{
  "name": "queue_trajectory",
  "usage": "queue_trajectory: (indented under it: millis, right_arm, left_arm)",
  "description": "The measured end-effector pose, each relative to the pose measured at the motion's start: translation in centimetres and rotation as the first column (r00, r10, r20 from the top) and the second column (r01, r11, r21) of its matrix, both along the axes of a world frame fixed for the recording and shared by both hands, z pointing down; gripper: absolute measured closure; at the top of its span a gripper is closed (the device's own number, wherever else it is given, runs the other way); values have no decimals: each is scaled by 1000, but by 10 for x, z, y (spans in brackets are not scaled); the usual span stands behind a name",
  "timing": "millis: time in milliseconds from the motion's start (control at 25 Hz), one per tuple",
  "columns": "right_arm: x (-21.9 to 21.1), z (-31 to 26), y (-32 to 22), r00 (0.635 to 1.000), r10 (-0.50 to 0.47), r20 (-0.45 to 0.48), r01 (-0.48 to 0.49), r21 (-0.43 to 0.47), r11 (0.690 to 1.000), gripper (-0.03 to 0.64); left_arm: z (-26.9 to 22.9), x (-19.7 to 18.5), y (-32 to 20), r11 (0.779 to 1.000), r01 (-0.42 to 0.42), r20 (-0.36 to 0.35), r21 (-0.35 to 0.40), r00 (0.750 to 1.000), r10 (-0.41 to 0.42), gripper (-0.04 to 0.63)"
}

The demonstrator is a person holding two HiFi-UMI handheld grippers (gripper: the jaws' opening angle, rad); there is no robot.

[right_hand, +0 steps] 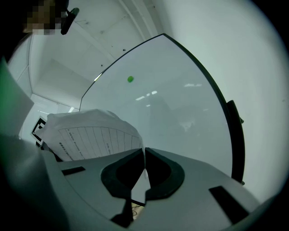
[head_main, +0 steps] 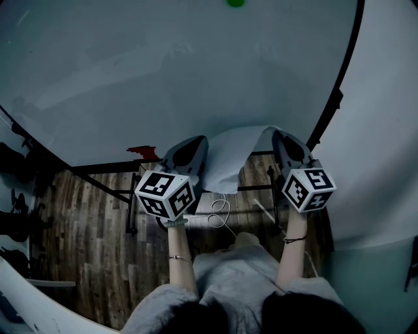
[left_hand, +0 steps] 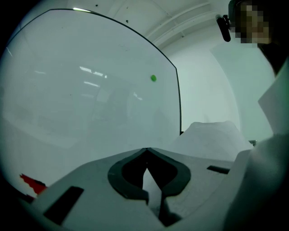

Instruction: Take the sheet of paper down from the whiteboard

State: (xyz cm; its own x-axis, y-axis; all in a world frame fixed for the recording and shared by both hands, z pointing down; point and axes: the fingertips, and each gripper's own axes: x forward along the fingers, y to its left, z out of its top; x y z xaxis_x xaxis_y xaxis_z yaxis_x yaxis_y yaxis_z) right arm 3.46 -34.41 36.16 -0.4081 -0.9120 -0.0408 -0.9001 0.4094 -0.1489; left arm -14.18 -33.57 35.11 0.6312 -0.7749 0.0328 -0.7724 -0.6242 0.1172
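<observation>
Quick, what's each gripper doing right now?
Left gripper: shut on the paper.
Right gripper: shut on the paper.

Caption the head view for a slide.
Left gripper and right gripper, jaws shut, hold a bowed sheet of paper between them before the whiteboard.

Board face: whiteboard (head_main: 163, 78) bare and open, with only a green magnet (head_main: 235, 2) high up.
Lower left: red piece (head_main: 145, 152) just beside left gripper (head_main: 196, 145).
Middle: sheet (head_main: 232, 160) bows between both grippers, closing that gap.
Right: frame (head_main: 341, 78) and wall (head_main: 385, 130) near right gripper (head_main: 279, 138).
Below: cable (head_main: 221, 212) on floor (head_main: 91, 222).
</observation>
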Motion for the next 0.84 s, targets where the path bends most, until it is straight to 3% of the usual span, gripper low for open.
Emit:
queue_trajectory:
  millis: [840]
  right_arm:
    - [8,-20,-5,1000,8,-16,-7,61,998,615]
  left_arm:
    - [-2,6,-10,1000,-13,-10,25,1000,13,591]
